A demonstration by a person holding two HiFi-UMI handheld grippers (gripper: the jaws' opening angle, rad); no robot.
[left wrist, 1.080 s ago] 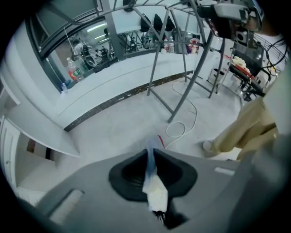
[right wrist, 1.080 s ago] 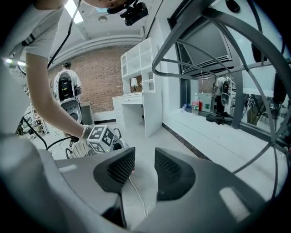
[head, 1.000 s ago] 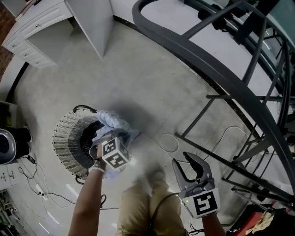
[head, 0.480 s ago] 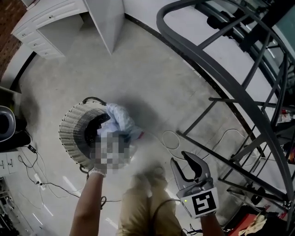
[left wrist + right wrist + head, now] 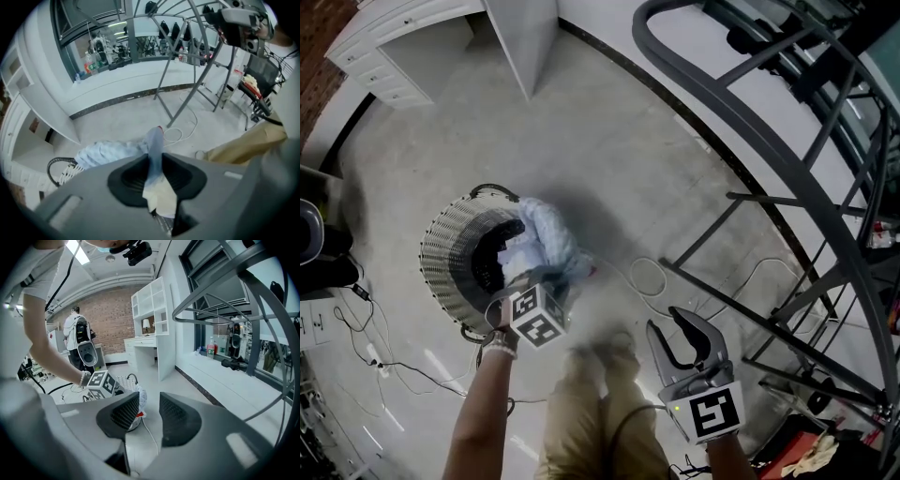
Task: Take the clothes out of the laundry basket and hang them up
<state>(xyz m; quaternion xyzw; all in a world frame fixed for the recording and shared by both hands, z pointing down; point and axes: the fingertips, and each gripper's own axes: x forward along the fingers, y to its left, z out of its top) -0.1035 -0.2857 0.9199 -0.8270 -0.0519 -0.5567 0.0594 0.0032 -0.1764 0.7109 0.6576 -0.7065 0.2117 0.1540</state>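
In the head view, the left gripper [image 5: 536, 291] has just been opening its jaws a little. The pale blue garment [image 5: 548, 239] now bulges further over the laundry basket [image 5: 441, 253] rim than 1 second ago, so we judge the lift-out begun.

In the left gripper view, the 2 pads pinch a fold of the garment.

In the right gripper view, the right gripper [image 5: 145, 411] has its jaws spread and empty.

Around us are a bare concrete floor [image 5: 609, 159], a grey drying rack [image 5: 787, 178] and white cabinets [image 5: 403, 56].

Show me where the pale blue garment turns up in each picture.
Head view: pale blue garment, left of centre, draped over the laundry basket rim.
Left gripper view: centre, lower half, trailing left.
Right gripper view: small, just left of centre.
Shared landmark: the laundry basket.
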